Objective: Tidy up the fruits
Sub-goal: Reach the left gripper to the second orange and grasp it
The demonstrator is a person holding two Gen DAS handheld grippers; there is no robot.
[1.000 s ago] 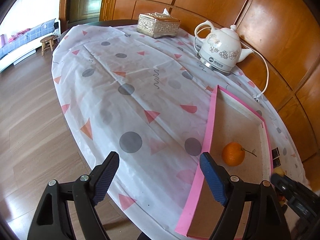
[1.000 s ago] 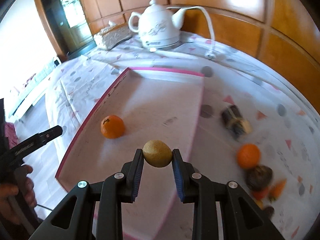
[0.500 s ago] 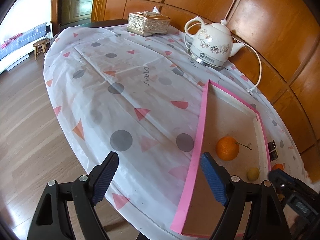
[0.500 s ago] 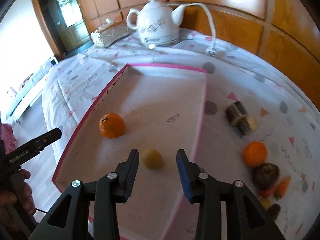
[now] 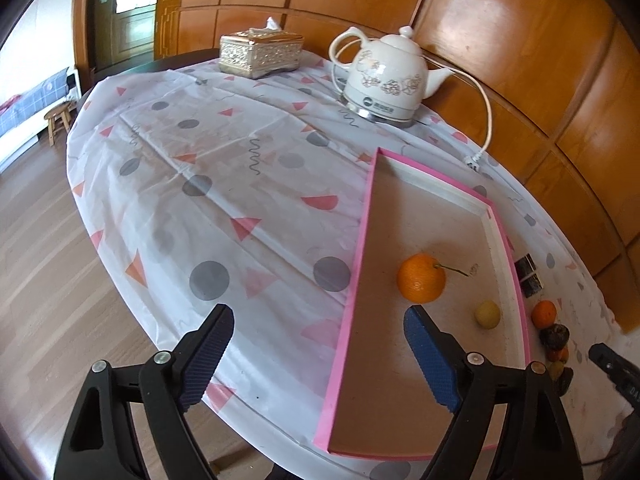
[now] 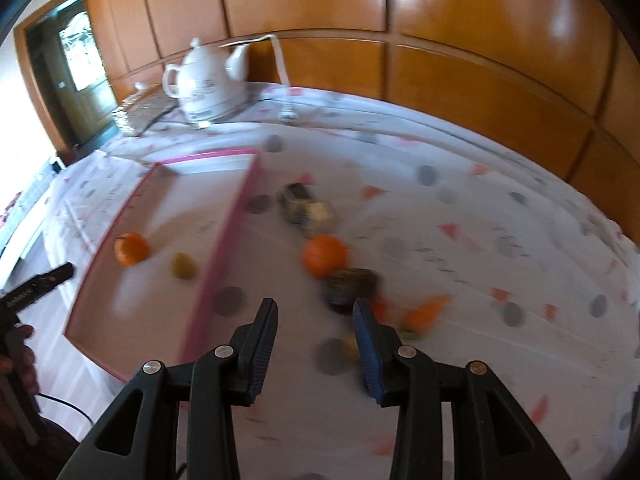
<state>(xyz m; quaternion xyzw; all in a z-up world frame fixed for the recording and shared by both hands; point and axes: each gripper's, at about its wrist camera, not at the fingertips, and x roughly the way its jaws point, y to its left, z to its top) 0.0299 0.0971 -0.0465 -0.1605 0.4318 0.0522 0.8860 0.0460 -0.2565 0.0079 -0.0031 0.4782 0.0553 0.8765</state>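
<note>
A pink-rimmed tray (image 5: pixel 362 240) lies on the patterned tablecloth. It holds an orange with a stem (image 5: pixel 421 278) and a small yellow-green fruit (image 5: pixel 487 314). My left gripper (image 5: pixel 316 314) hangs open over the tray's near left rim with nothing between its fingers. My right gripper (image 6: pixel 316 304) is open and empty above the cloth, right of the tray (image 6: pixel 232 224). Just beyond it lie a loose orange (image 6: pixel 324 255), a dark fruit (image 6: pixel 352 286), an orange carrot-like piece (image 6: pixel 426 310) and a dark-and-pale item (image 6: pixel 308 208). The right wrist view is blurred.
A white kettle (image 5: pixel 384 80) with a cord (image 5: pixel 486 120) and a gold tissue box (image 5: pixel 260 54) stand at the table's far side. Wood panelling runs behind. The table's rounded edge drops to a wooden floor on the left, where a small stool (image 5: pixel 60 118) stands.
My right gripper opened and let the yellow-green fruit go in the tray, then swung right to above the loose fruits on the cloth. My left gripper shifted slightly and stayed open.
</note>
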